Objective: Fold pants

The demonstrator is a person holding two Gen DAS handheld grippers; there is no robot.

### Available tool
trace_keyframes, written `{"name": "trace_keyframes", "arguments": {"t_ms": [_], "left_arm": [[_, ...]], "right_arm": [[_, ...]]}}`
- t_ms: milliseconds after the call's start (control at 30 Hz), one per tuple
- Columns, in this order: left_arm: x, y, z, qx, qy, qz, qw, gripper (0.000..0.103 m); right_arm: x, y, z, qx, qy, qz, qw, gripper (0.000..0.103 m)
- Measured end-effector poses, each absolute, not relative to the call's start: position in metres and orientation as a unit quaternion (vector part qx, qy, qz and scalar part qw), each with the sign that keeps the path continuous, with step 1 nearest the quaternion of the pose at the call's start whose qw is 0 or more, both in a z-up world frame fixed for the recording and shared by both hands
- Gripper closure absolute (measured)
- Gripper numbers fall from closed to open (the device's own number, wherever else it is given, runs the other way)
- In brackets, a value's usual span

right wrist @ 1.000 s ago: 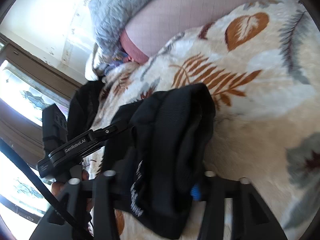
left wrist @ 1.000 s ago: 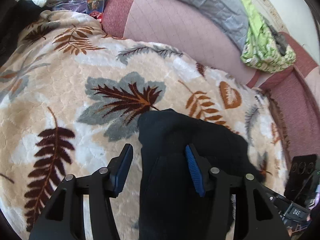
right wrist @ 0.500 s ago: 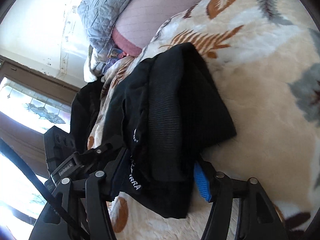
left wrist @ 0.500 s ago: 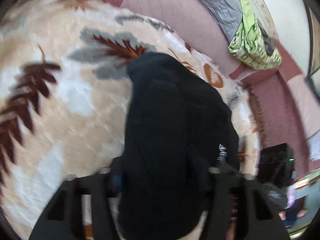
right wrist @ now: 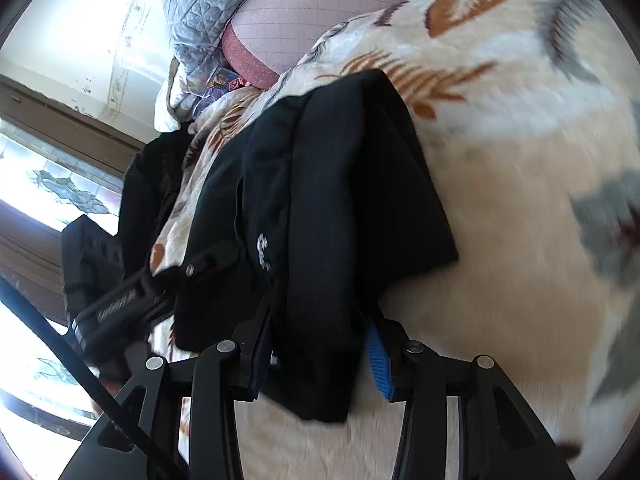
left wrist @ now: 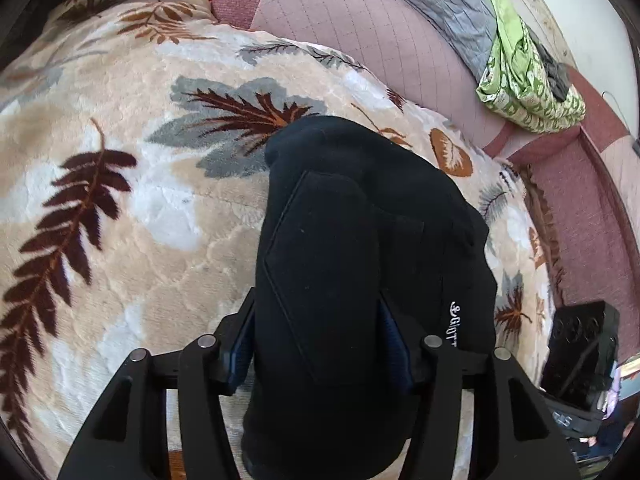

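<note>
Pants on blanket

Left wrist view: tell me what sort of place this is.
Probably a bedroom: black pants lie on a leaf-print blanket spread over a bed, with a grey quilt and green cloth bunched by the wall.

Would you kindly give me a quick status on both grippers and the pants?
Left gripper opening, black pants bunched between its pads. Right gripper closing around the same bundle. Pants folded thick, on leaf-print blanket. Nothing in the way.
</note>
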State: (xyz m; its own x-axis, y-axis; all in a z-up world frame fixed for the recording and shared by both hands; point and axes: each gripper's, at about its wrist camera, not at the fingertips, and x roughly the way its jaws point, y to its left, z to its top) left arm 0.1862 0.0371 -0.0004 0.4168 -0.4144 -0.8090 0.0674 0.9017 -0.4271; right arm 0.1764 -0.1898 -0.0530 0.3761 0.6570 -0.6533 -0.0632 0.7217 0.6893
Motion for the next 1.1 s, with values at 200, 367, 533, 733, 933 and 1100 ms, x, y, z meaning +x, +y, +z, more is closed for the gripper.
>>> {"name": "trace_keyframes", "arguments": {"t_ms": [200, 367, 533, 733, 933, 1100], "left_arm": [[0.179, 0.043, 0.017, -0.154, 0.510, -0.136, 0.835, 0.041], [0.157, 0.035, 0.054, -0.109, 0.453, -0.138, 0.874, 0.040], [0.165, 0.015, 0.040, -0.091, 0.467, -0.129, 0.870, 0.038], [0.175, 0.015, 0.011, -0.103, 0.496, -0.102, 0.856, 0.038], [0.138, 0.016, 0.038, -0.063, 0.461, -0.091, 0.880, 0.038], [0.081, 0.008, 0.068, 0.006, 0.388, -0.049, 0.920, 0.026]], "right_arm": [[0.142, -0.211, -0.031, 0.311, 0.483, 0.232, 0.785, 0.052], [0.134, -0.225, 0.004, 0.302, 0.438, 0.229, 0.815, 0.046], [0.173, -0.223, -0.005, 0.360, 0.447, 0.242, 0.782, 0.043], [0.194, -0.234, -0.057, 0.423, 0.498, 0.201, 0.730, 0.043], [0.154, -0.250, -0.005, 0.370, 0.447, 0.198, 0.790, 0.032], [0.115, -0.244, 0.021, 0.336, 0.417, 0.178, 0.825, 0.028]]}}
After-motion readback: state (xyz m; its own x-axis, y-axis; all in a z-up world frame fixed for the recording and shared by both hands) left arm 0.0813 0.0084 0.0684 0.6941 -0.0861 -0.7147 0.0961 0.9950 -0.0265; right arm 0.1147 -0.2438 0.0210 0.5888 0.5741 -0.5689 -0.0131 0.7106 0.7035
